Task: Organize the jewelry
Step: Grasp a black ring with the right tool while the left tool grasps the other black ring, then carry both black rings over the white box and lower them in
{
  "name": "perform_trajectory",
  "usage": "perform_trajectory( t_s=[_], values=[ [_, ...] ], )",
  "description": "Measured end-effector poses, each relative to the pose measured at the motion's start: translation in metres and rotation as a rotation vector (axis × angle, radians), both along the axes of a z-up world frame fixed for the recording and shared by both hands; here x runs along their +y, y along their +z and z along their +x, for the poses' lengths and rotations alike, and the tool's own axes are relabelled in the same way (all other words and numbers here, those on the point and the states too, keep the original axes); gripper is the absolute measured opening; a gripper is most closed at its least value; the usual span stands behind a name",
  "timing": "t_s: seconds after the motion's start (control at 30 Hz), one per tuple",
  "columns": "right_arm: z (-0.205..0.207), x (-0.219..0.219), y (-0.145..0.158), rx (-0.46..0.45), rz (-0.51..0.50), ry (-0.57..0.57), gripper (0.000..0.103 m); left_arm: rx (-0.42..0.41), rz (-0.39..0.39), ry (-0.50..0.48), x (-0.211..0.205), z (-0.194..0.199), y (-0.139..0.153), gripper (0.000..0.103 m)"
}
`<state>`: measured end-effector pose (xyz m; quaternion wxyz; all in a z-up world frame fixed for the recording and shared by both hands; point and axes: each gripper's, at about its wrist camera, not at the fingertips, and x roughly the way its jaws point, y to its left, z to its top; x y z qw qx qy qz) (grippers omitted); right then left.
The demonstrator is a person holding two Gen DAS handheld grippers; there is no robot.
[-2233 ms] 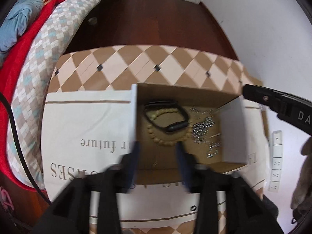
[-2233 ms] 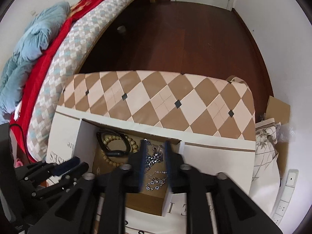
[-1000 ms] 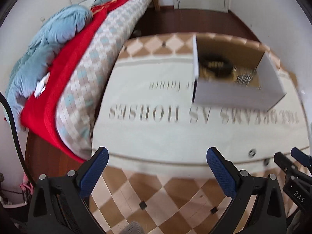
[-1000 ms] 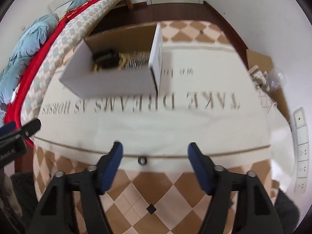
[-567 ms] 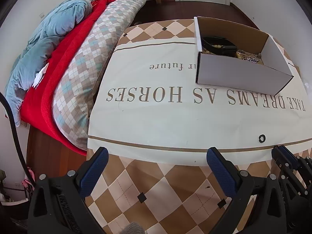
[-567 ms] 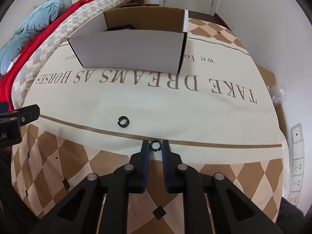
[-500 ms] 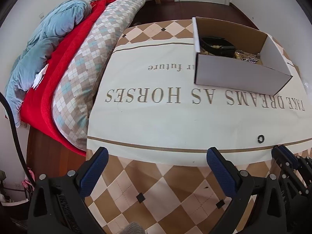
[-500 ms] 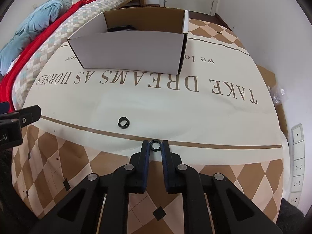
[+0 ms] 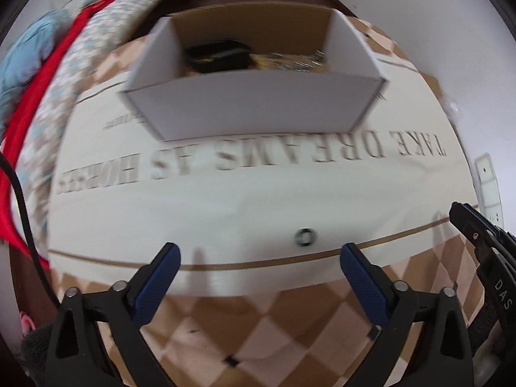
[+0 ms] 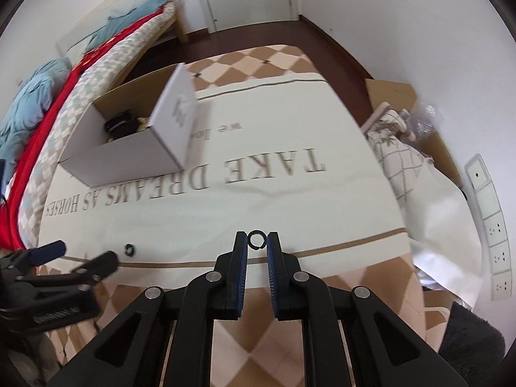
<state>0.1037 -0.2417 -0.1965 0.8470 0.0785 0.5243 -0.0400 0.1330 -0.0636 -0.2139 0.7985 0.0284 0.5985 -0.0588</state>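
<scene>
My right gripper is shut on a small black open ring, pinched between its fingertips and lifted above the cream cloth. A second black ring lies on the cloth, just ahead of my left gripper, which is open wide and empty; the ring also shows in the right wrist view. A white cardboard box behind holds a black bracelet, beads and silver pieces. The box shows at the left in the right wrist view.
The cloth with printed words covers a brown-checkered table. A bed with red and blue bedding stands at the left. A power strip and bags lie at the right by the wall. My right gripper's arm shows at the right edge.
My right gripper has lifted the ring off the cloth and swung right. My left gripper has moved right and closer to the other ring, still open.
</scene>
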Motion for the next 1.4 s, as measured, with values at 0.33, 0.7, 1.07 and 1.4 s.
perform_trajectory(
  t_s=[0.33,0.7,1.07,1.4],
  values=[
    [-0.004,-0.012,-0.005,0.002,0.023,-0.033,0.013,-0.005,-0.024,-0.060,-0.020,-0.006,-0.004,0.009],
    [-0.003,-0.009,0.022,-0.057,0.067,-0.020,0.013,-0.097,-0.056,-0.039,0.008,-0.005,0.044,0.009],
    [0.043,0.026,0.072,-0.124,0.214,0.101,0.013,-0.216,-0.126,0.071,0.085,0.061,0.128,0.009],
    [0.153,0.069,0.067,0.025,0.308,0.200,0.013,-0.076,-0.172,0.054,0.094,0.133,0.104,0.010]
  ],
)
